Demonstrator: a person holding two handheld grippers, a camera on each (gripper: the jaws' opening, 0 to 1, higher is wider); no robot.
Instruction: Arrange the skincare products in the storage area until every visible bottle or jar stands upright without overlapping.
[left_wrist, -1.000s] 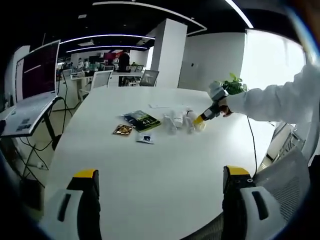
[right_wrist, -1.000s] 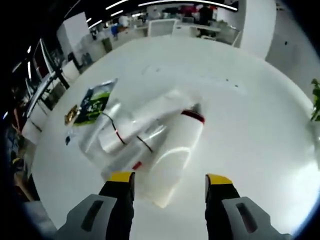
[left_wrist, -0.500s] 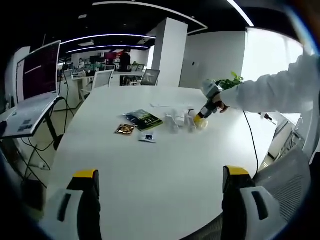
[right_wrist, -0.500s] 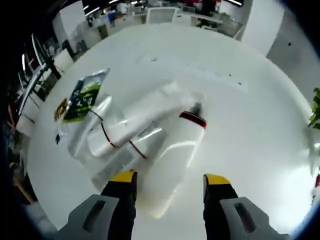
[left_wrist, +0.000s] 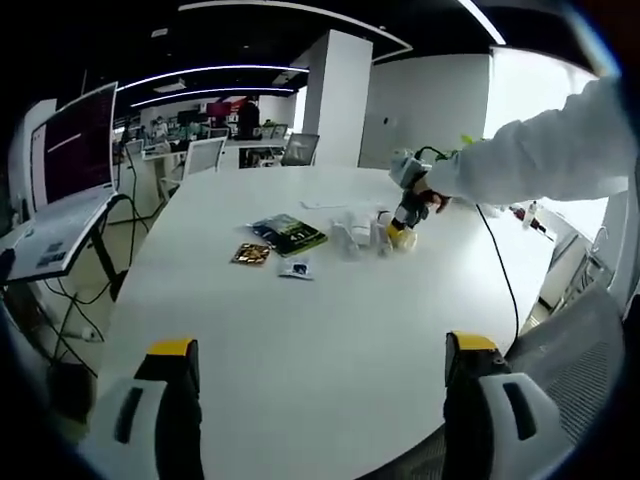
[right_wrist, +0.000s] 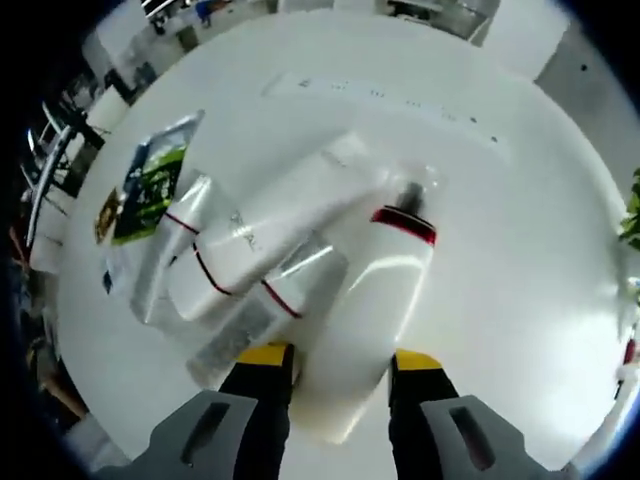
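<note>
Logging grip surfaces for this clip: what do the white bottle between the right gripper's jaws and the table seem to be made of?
The white bottle looks like glossy plastic, possibly glazed: bright streaked highlights, opaque body, red band near the neck. The table looks like smooth white laminate with a soft sheen, reflecting light faintly. The right gripper straddles the bottle.

White table with bottles, packets.

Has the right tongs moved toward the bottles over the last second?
Yes. In the left gripper view, the right tongs has moved left along the table, closer to the green packet; its jaws now straddle the white bottle.
</note>
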